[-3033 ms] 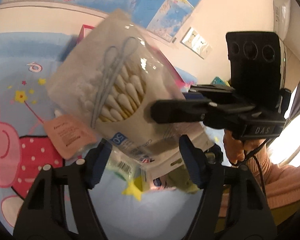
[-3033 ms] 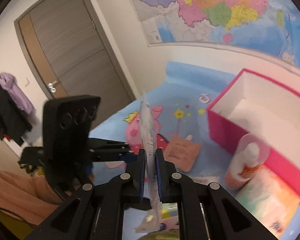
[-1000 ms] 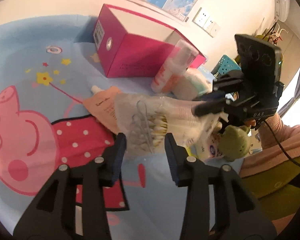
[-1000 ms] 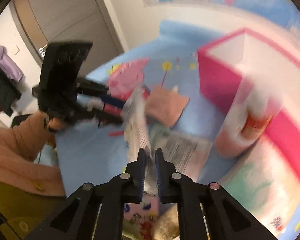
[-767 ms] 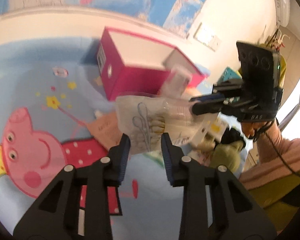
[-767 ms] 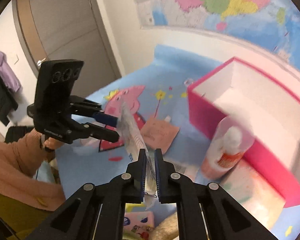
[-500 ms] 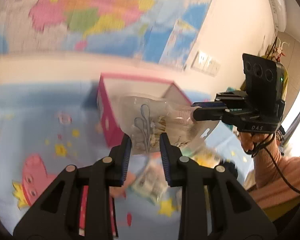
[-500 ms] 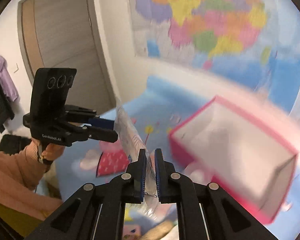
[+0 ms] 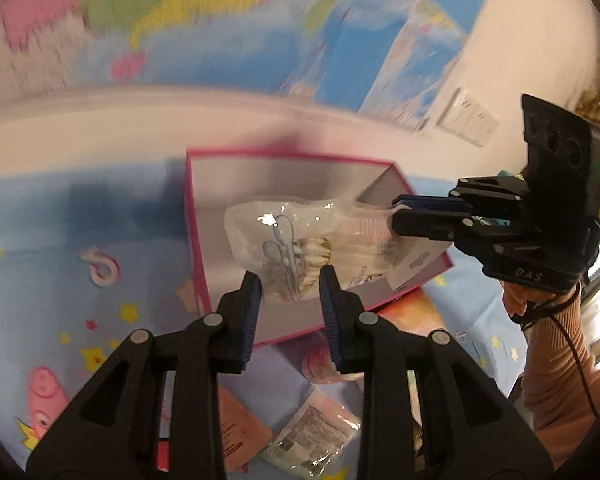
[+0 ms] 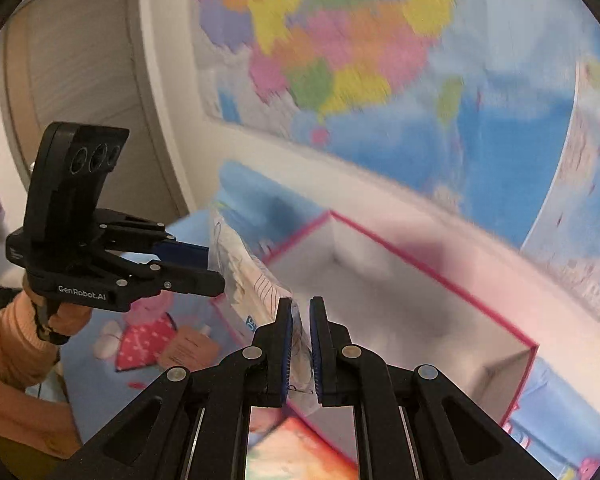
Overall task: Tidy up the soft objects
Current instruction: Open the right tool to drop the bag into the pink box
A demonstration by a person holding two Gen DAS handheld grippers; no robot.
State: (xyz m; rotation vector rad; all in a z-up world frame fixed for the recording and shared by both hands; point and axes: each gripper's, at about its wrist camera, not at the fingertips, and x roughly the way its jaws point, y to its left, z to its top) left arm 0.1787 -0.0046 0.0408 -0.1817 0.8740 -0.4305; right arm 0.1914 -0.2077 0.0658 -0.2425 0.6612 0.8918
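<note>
A clear plastic bag of cotton swabs [image 9: 300, 236] hangs stretched between both grippers, above the open pink box [image 9: 204, 264] with a white inside. My left gripper [image 9: 290, 284] is shut on the bag's left end. My right gripper [image 10: 300, 312] is shut on the bag's other edge [image 10: 252, 276]. The right gripper also shows in the left wrist view [image 9: 404, 216], and the left gripper in the right wrist view [image 10: 208, 268]. The pink box [image 10: 440, 280] lies right below the bag in the right wrist view.
A blue Peppa Pig sheet [image 9: 60, 248] covers the surface. An orange sachet [image 9: 240, 432], a clear printed packet [image 9: 316, 436] and a tube [image 9: 320, 364] lie in front of the box. A wall with a map [image 10: 340, 60] stands close behind the box. A door [image 10: 80, 80] is at the left.
Both grippers have carried the bag up from the sheet and forward over the open pink box. The views are blurred by the motion.
</note>
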